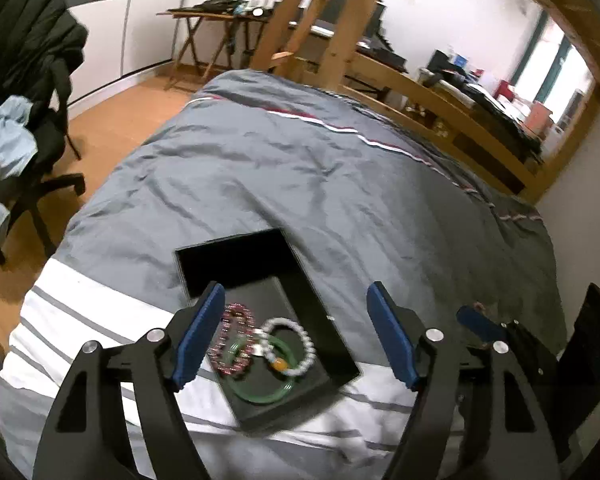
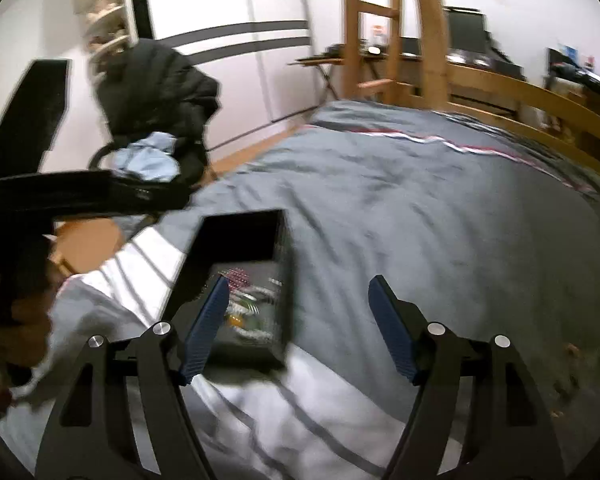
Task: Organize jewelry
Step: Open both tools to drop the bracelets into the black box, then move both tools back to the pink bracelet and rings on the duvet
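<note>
A black jewelry box lies open on the bed, its lid folded back. Inside lie a pink bead bracelet, a white bead bracelet with an orange bead, and a green bangle. My left gripper is open and empty, hovering over the box. My right gripper is open and empty, just right of the box, which is blurred there. The right gripper's finger shows at the right of the left wrist view.
The grey duvet with white stripes covers the bed. A black chair with clothes stands on the wooden floor at left. A wooden bed frame and ladder stand behind. The left gripper's body crosses the right wrist view.
</note>
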`<state>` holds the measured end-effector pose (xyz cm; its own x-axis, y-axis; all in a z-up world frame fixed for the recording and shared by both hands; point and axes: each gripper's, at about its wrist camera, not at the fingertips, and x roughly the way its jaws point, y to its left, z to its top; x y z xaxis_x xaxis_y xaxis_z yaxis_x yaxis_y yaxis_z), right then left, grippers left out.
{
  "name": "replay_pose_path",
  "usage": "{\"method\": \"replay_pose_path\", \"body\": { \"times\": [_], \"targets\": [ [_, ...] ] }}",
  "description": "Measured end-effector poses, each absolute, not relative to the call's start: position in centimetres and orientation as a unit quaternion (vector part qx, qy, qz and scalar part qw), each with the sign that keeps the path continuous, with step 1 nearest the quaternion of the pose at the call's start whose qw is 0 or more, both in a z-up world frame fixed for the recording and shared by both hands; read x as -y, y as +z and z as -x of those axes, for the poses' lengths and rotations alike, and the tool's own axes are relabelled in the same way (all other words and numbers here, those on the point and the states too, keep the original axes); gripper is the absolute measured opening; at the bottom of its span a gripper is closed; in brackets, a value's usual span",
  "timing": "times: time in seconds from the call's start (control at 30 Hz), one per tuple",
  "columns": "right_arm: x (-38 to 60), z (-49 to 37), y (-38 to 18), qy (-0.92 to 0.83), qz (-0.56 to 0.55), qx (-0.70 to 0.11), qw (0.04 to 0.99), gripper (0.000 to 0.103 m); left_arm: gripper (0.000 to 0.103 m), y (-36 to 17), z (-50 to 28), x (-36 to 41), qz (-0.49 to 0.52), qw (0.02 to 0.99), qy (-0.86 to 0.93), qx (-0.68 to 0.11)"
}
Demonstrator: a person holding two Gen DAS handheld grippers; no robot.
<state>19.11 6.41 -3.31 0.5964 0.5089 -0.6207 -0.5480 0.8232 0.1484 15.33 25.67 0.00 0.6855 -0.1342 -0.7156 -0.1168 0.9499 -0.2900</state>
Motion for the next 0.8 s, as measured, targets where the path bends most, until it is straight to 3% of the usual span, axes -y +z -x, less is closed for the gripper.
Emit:
{"method": "replay_pose_path", "body": {
  "times": [0.63,0.8],
  "targets": [
    [10.3,-16.5,-1.8,0.143,0.063,-0.378,0.912,0.075,0.073,0.8,-12.3,-8.0,0.09,0.89,-0.125,-0.429],
    [13.5,-15.3,-0.9,0.126,0.033,-0.388,0.913,0.083,0.075,1.7,-10.0,-4.0,0.079,0.89,-0.141,-0.426]
  ]
}}
